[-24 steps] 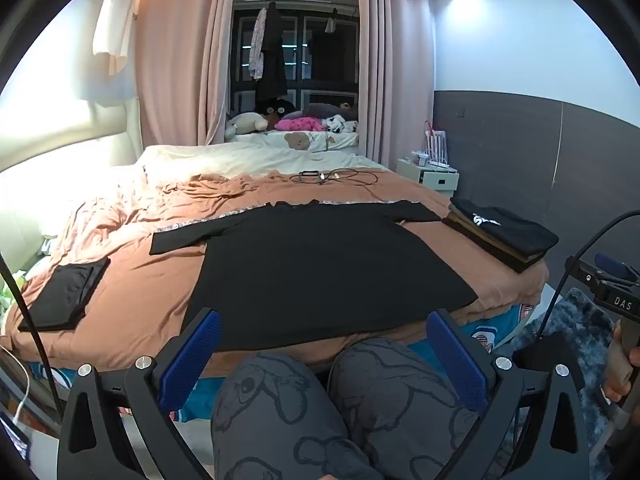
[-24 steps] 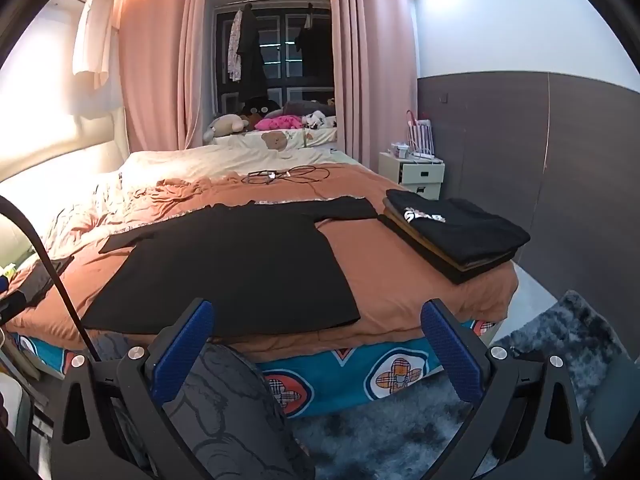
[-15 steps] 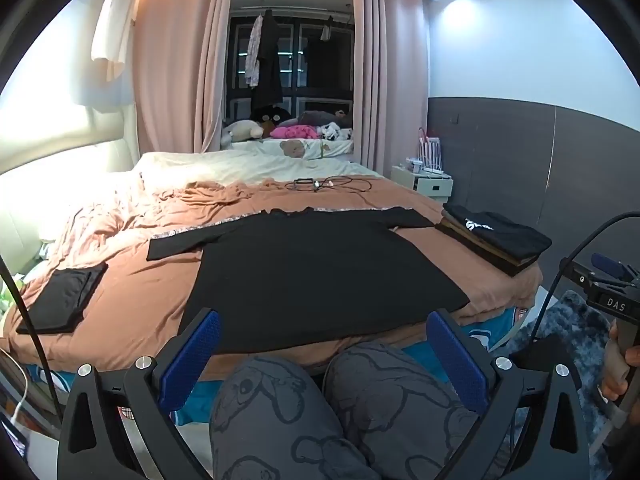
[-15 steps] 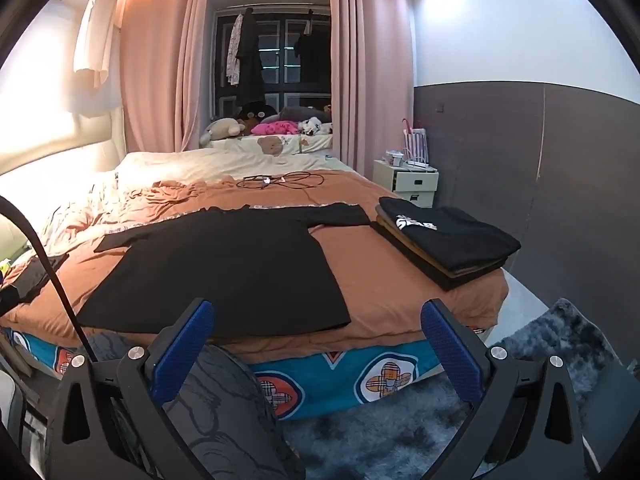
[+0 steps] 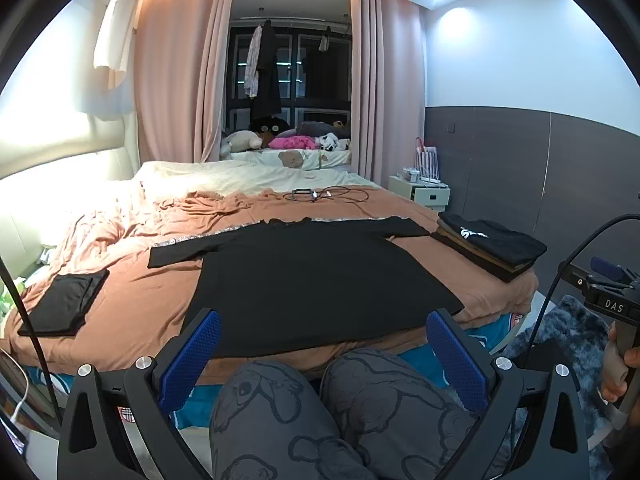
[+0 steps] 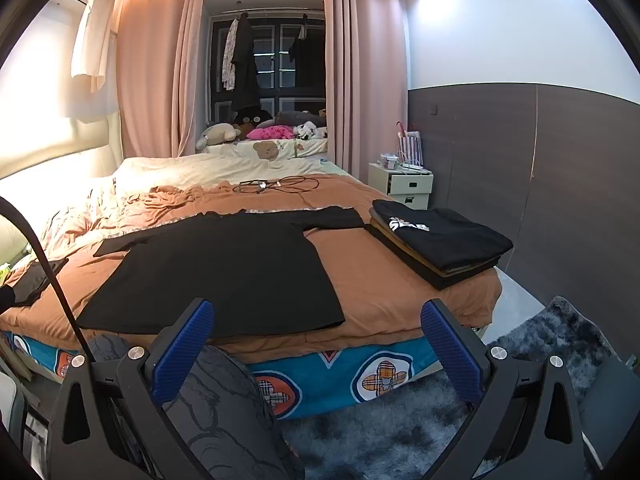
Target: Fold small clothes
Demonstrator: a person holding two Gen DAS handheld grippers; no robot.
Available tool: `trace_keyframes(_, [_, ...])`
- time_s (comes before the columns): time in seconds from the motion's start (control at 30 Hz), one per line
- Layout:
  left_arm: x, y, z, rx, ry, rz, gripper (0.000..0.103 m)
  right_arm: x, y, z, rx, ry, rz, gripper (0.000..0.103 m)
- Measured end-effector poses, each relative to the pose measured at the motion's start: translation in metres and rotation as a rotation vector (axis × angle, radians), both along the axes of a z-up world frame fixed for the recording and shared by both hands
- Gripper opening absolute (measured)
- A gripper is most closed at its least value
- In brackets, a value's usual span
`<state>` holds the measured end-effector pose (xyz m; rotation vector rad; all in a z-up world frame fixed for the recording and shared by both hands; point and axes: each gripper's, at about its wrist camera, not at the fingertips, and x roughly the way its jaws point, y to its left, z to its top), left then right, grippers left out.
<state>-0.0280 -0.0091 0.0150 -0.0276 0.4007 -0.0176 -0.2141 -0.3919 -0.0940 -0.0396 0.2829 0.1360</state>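
A black long-sleeved top (image 5: 308, 276) (image 6: 224, 268) lies spread flat on the brown bedspread (image 5: 136, 304), hem toward me, sleeves stretched out to both sides. My left gripper (image 5: 323, 354) hangs wide open above the person's knees (image 5: 340, 408), short of the bed's near edge, with nothing between its blue pads. Over the floor in front of the bed, my right gripper (image 6: 316, 348) is also wide open and holds nothing. A folded black piece (image 5: 66, 304) rests at the bed's left side.
A stack of folded clothes (image 5: 492, 244) (image 6: 440, 240) sits at the bed's right corner. Cables (image 5: 328, 194) lie farther back on the bed. A white nightstand (image 6: 404, 184) stands by the dark wall. A grey shaggy rug (image 6: 400, 424) covers the floor. Soft toys (image 5: 280, 142) line the window ledge.
Both views have tilted slightly upward, so the bed and garment sit lower in frame. Both grippers stay open and empty; the clothes have not moved.
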Motion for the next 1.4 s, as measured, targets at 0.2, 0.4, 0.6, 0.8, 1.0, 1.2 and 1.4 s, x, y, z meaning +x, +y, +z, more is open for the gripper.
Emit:
trace_keyframes(0.2, [-0.002,0.0,0.0,-0.002,0.001,-0.002,0.103,0.001,-0.006,0.0,0.016,0.01,-0.003,0.103])
trace_keyframes(0.4, [-0.006,-0.002,0.003,-0.002,-0.004,-0.006,0.103,-0.005,-0.004,-0.003,0.018,0.001,-0.006,0.103])
trace_keyframes(0.6, [-0.011,0.0,0.006,-0.007,-0.01,-0.004,0.103,-0.007,-0.002,-0.005,0.015,0.003,-0.008,0.103])
trace_keyframes(0.8, [-0.011,0.0,0.003,-0.007,-0.008,0.003,0.103,-0.007,-0.003,-0.005,0.015,-0.003,-0.003,0.103])
trace_keyframes(1.0, [-0.01,0.002,0.0,-0.01,-0.006,0.009,0.103,-0.009,0.0,-0.008,0.009,-0.007,0.0,0.103])
trace_keyframes(1.2, [-0.012,0.005,-0.002,-0.015,-0.011,0.015,0.103,-0.009,0.0,-0.008,0.009,-0.008,0.001,0.103])
trace_keyframes(1.4, [-0.012,0.008,-0.005,-0.026,-0.013,0.017,0.103,-0.011,0.0,-0.008,0.008,-0.009,0.002,0.103])
